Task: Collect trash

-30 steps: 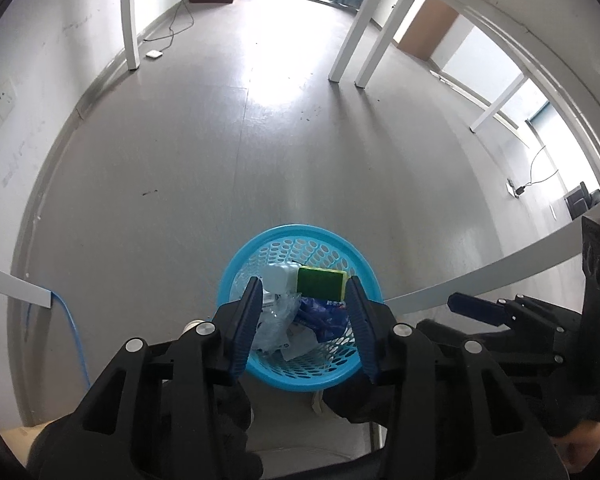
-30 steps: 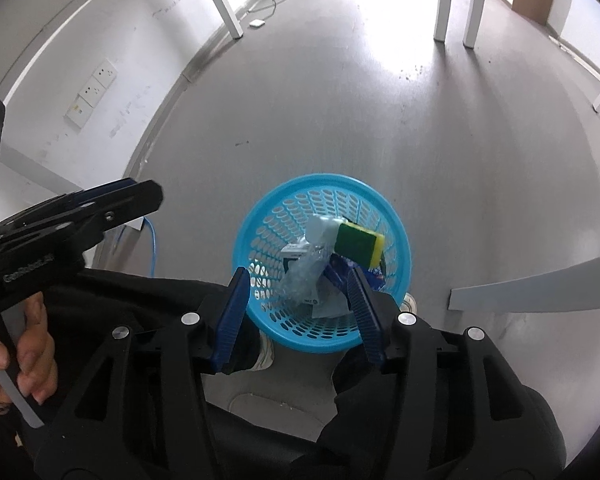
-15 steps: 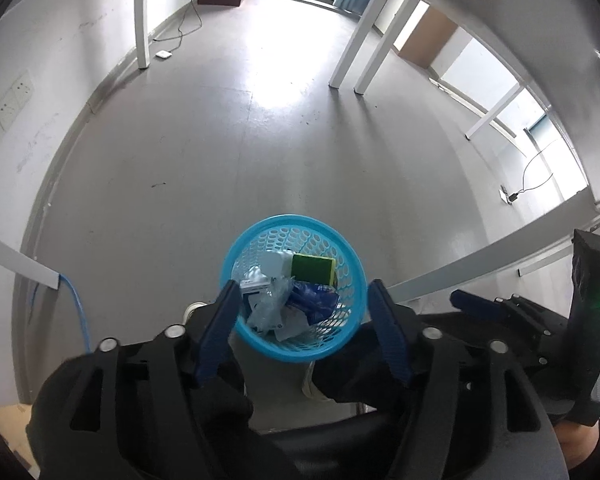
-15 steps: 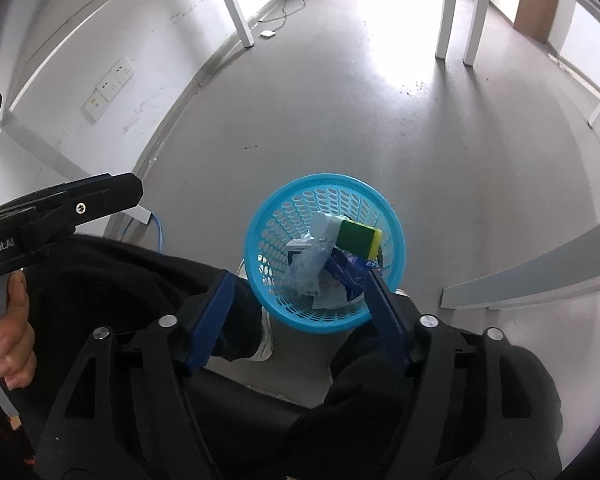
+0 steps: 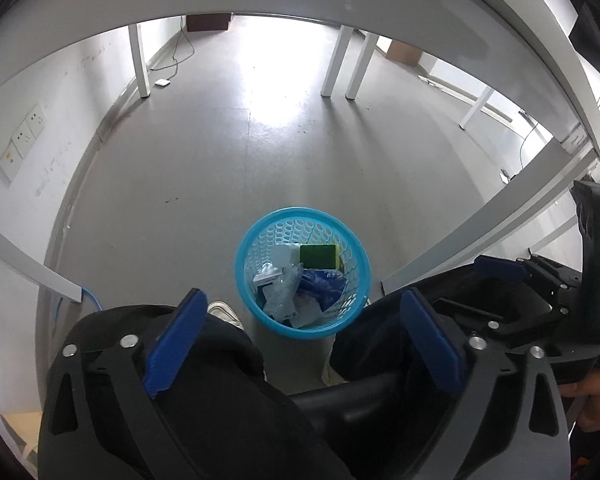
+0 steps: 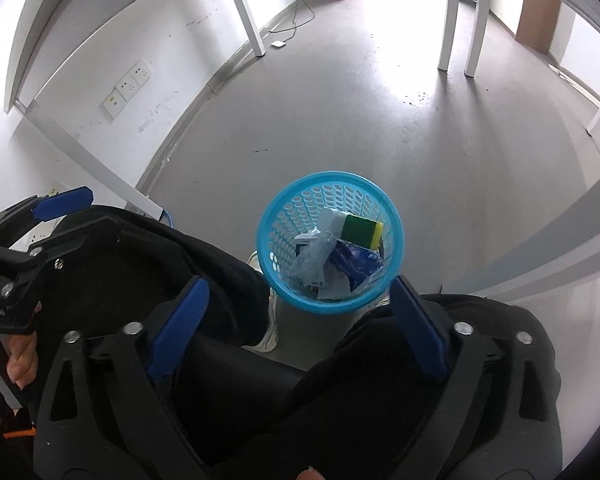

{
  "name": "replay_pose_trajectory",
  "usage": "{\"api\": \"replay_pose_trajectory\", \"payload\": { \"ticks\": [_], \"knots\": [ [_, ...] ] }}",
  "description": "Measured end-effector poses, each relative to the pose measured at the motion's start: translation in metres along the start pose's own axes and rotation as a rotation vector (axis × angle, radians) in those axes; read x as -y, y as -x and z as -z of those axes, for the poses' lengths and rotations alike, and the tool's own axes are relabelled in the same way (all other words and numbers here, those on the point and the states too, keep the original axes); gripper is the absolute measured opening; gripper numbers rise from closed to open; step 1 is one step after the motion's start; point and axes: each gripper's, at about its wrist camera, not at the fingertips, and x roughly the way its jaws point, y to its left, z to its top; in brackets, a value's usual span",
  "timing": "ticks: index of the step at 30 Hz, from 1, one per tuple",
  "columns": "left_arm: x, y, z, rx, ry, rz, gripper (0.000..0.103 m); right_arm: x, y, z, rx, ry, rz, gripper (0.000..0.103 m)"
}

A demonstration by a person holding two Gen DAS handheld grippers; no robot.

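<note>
A blue mesh basket (image 5: 256, 240) stands on the grey floor between the person's feet; it also shows in the right wrist view (image 6: 284, 216). In it lie a green and yellow sponge (image 5: 318, 255) (image 6: 362, 231), clear crumpled plastic (image 5: 280, 296) (image 6: 314, 254), a blue wrapper (image 5: 320, 284) (image 6: 352, 262) and white scraps. My left gripper (image 5: 300, 300) is open and empty, high above the basket. My right gripper (image 6: 298, 286) is open and empty, also high above it. Each gripper shows in the other's view: the right one (image 5: 500, 268), the left one (image 6: 62, 202).
The person's black-trousered legs and white shoes (image 5: 225, 312) flank the basket. A white table edge (image 5: 480, 236) runs on the right, another (image 5: 28, 264) on the left. White table legs (image 5: 140, 64) (image 6: 446, 16) stand farther off. Wall sockets (image 6: 128, 88) and cables (image 6: 296, 12) line the left wall.
Both grippers have opened wider and risen away from the basket, which now looks smaller. The trash in the basket has not moved.
</note>
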Motion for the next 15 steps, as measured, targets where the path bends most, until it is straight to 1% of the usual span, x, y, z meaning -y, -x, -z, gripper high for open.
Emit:
{"api": "replay_pose_trajectory", "payload": {
  "ticks": [4, 8, 10, 12, 15],
  "knots": [
    [-0.005, -0.001, -0.002, -0.002, -0.001, -0.025, 0.097, 0.004, 0.0, -0.002, -0.002, -0.008, 0.002, 0.095],
    [-0.014, -0.004, -0.006, -0.017, 0.034, 0.006, 0.097, 0.006, 0.001, -0.004, 0.005, -0.003, 0.018, 0.095],
    [-0.016, -0.004, -0.008, -0.007, 0.04, 0.018, 0.097, 0.008, 0.0, -0.006, -0.004, -0.004, 0.013, 0.095],
    [-0.016, -0.003, -0.009, 0.006, 0.032, 0.004, 0.097, 0.008, -0.001, -0.007, -0.01, -0.001, 0.009, 0.095],
    [-0.011, -0.006, -0.01, -0.002, 0.015, -0.007, 0.097, 0.007, -0.001, -0.009, -0.012, 0.013, 0.008, 0.095]
  ]
}}
